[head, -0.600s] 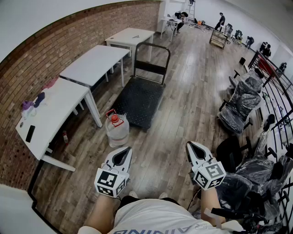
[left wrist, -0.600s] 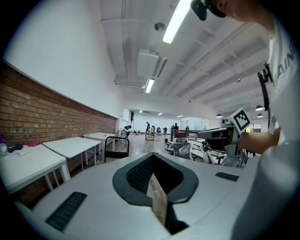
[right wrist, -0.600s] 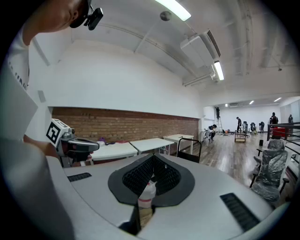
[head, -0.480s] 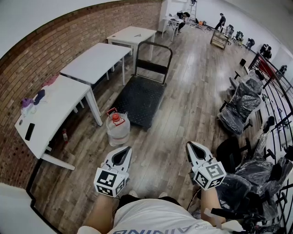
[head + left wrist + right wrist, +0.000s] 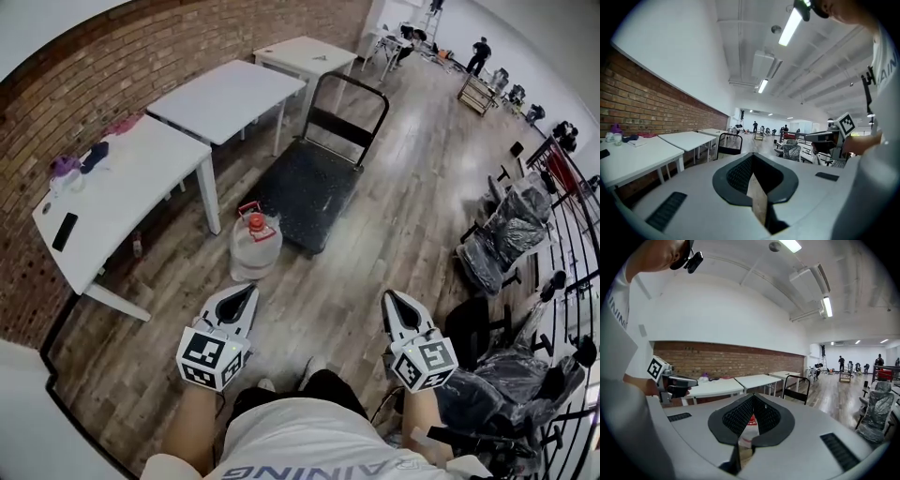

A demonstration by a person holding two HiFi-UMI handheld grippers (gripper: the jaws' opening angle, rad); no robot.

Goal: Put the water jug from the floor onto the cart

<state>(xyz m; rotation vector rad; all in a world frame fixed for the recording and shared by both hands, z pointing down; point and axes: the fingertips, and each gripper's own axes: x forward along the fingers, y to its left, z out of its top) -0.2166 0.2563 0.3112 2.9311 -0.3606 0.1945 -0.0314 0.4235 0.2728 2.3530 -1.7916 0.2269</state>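
A clear water jug (image 5: 255, 248) with a red cap stands upright on the wood floor, by the near corner of the black platform cart (image 5: 314, 178). The cart's handle is at its far end. My left gripper (image 5: 251, 289) hangs a short way in front of the jug, shut and empty, pointing toward it. Further right, my right gripper (image 5: 388, 295) is also shut and empty over bare floor. In the right gripper view the jug (image 5: 751, 425) shows through the gap behind that gripper's (image 5: 752, 396) jaws. The left gripper view shows the left gripper (image 5: 751, 155) and the cart's handle (image 5: 730, 143), not the jug.
White tables (image 5: 122, 192) line the brick wall on the left; the nearest one's leg (image 5: 214, 202) stands close to the jug. Plastic-wrapped office chairs (image 5: 506, 239) and a black railing (image 5: 572, 216) fill the right side. People (image 5: 480, 52) work at the far end.
The head view has shifted, so the jug, cart and tables sit further right and higher in it. The left gripper shows slightly lower and to the left. Both grippers stay shut.
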